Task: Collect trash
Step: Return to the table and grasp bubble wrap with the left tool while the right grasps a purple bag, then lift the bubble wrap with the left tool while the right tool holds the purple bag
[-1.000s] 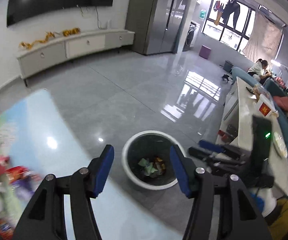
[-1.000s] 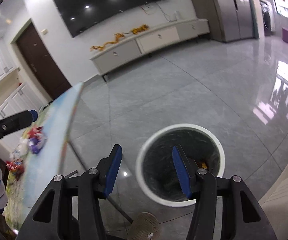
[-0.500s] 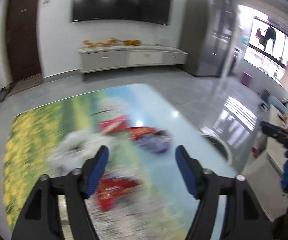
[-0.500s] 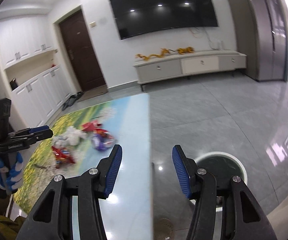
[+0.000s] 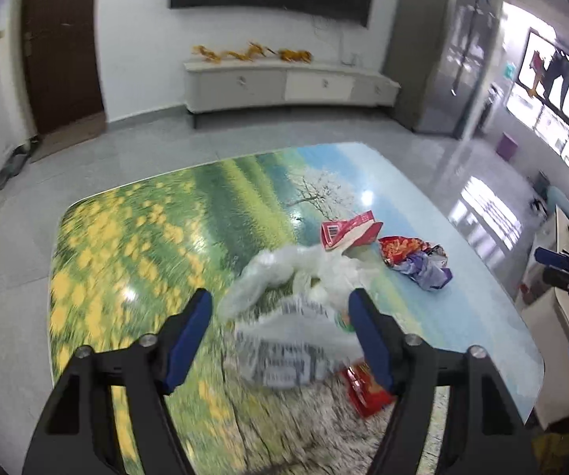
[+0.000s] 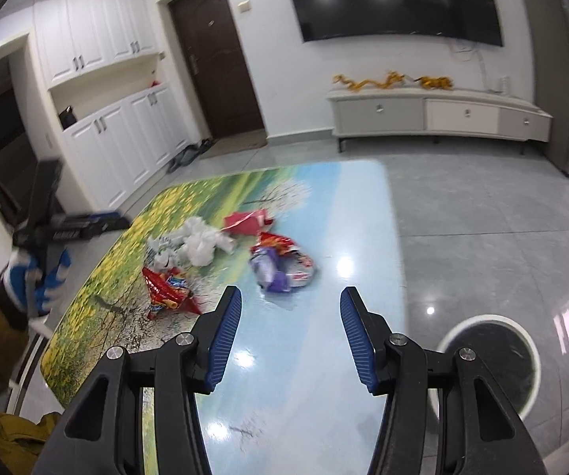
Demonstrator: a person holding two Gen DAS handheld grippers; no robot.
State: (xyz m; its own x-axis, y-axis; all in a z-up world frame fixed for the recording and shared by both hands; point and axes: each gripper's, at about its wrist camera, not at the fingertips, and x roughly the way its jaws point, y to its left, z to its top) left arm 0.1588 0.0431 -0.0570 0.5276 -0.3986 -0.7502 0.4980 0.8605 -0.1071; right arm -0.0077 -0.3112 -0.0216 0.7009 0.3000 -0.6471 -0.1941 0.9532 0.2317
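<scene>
Where the litter lies bunched on the landscape-printed surface (image 5: 134, 245), crumpled white plastic bags (image 5: 296, 273) sit at its middle, a red carton (image 5: 349, 229) beyond them, a purple-and-orange wrapper (image 5: 423, 261) to the right and a red snack packet (image 6: 165, 291) nearest. Above the bags the left tool (image 5: 280, 336) is closing, nothing gripped. Right tool (image 6: 290, 334) gapes empty. On the floor right stands a white-rimmed bin (image 6: 490, 360).

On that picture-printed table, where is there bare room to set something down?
The table is bare along its blue edge nearest the bin, and across the yellow-flower end. It is crowded mid-table: white plastic bags, a purple wrapper, red wrappers.
</scene>
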